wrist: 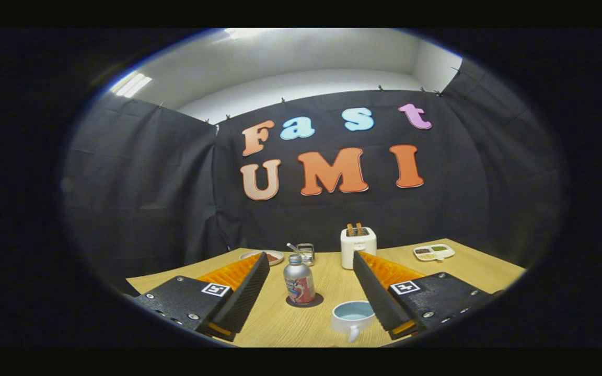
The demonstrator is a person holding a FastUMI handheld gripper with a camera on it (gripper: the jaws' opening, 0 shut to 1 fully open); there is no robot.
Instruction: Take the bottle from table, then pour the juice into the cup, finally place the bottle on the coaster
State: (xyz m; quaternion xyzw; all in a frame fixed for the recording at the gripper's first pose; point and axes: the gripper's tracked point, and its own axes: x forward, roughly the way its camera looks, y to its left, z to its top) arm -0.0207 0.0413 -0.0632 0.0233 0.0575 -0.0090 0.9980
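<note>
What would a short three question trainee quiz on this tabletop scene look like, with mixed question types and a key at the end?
1. True or false: the bottle stands upright on the dark coaster.
2. Multiple choice: the cup sits A) behind the toaster, B) between the fingers, close to the one beside the toaster, C) on the coaster.
3. Fill in: the fingers of the gripper are spread ____, touching nothing.

Key:
1. True; the bottle's base rests within the coaster.
2. B; the cup is on the table, nearer than the bottle.
3. Open; the bottle stands in the gap between them, untouched.
</note>
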